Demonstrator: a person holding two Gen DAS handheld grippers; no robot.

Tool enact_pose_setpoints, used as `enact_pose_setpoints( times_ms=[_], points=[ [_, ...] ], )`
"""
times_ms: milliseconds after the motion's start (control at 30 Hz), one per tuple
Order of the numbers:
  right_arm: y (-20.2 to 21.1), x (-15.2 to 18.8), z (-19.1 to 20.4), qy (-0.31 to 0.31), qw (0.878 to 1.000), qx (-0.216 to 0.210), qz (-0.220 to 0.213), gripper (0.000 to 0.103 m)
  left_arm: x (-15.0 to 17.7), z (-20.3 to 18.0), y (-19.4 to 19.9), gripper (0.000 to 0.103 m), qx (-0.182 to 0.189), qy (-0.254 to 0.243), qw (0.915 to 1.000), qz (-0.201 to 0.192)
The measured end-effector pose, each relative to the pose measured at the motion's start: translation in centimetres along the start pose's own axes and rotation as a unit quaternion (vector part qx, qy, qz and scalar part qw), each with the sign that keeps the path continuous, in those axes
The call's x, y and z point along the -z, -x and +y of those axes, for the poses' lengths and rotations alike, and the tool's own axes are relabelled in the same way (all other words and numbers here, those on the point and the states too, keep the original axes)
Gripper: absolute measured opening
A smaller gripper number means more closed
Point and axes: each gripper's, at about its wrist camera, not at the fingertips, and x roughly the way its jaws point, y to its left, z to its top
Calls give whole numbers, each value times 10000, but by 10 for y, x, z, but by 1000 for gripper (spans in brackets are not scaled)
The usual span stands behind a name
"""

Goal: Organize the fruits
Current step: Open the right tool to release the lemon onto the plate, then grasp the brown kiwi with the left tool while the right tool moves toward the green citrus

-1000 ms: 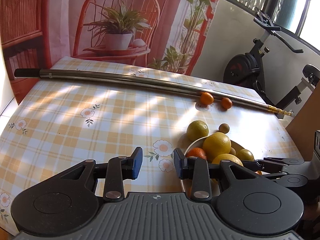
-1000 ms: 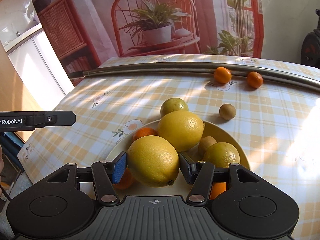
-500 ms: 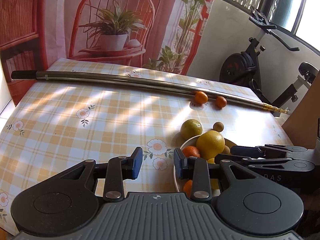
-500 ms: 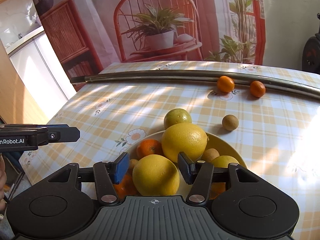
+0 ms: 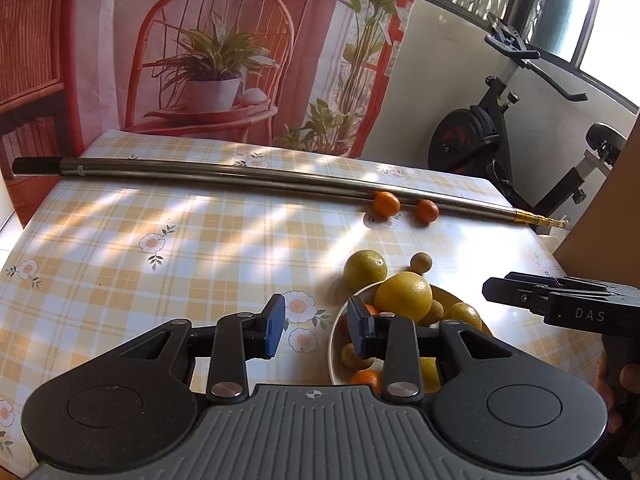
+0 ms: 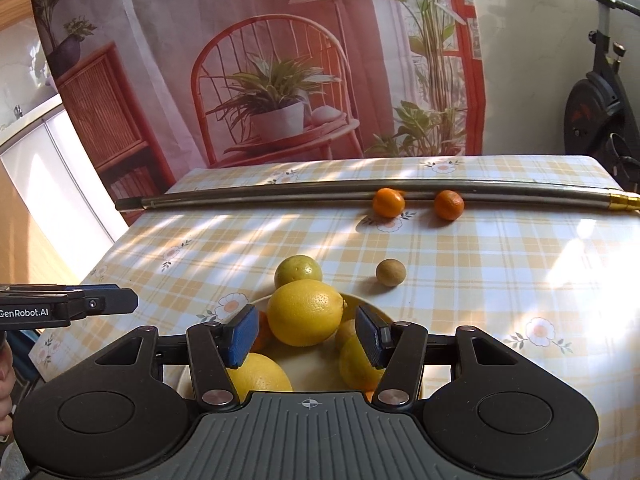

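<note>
Just set a yellow lemon [image 6: 260, 376] in the bowl [image 6: 316, 364], beneath the backed-off, empty right tongs [image 6: 306, 334]. Narrow and empty too, left tongs [image 5: 316, 330]; loose oranges [image 6: 388, 202] far ahead next, probably.

A white bowl [image 6: 362, 300] near the worktop's front holds several lemons [image 6: 305, 312] and small oranges. Just behind its rim sits a green-yellow citrus [image 6: 298, 271], a small brown fruit [image 6: 390, 273] beside it. Two mandarins [image 6: 388, 202] rest farther back.
</note>
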Motion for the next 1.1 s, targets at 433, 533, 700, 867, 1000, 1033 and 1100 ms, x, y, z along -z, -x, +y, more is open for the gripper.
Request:
enact_pose_setpoints(
  times_ms=[433,533,700,867,1000,1033,1100],
  points=[
    [26,-21,-28,-78,9988,242,-408,51,-17,-17,4,36,30,-156,9998,-112],
    [31,-23,-28,-4,9985,279,-463,51,-18,-22,3,36,39,-229,9997,-97],
    [39,-25,-34,-5,9981,298,-546,51,-22,-29,-2,36,111,-302,9995,-39],
    [39,-26,-48,-109,9980,345,-525,51,-25,-37,-10,36,176,-380,9991,19],
    [39,-30,-58,-179,9978,381,-520,51,-30,-43,-18,36,253,-450,9986,90],
    [39,-31,-59,-176,9977,382,-523,51,-32,-45,-20,36,272,-498,9983,100],
    [37,-32,-60,-173,9977,412,-517,51,-36,-50,-26,36,304,-579,9978,134]
  ],
)
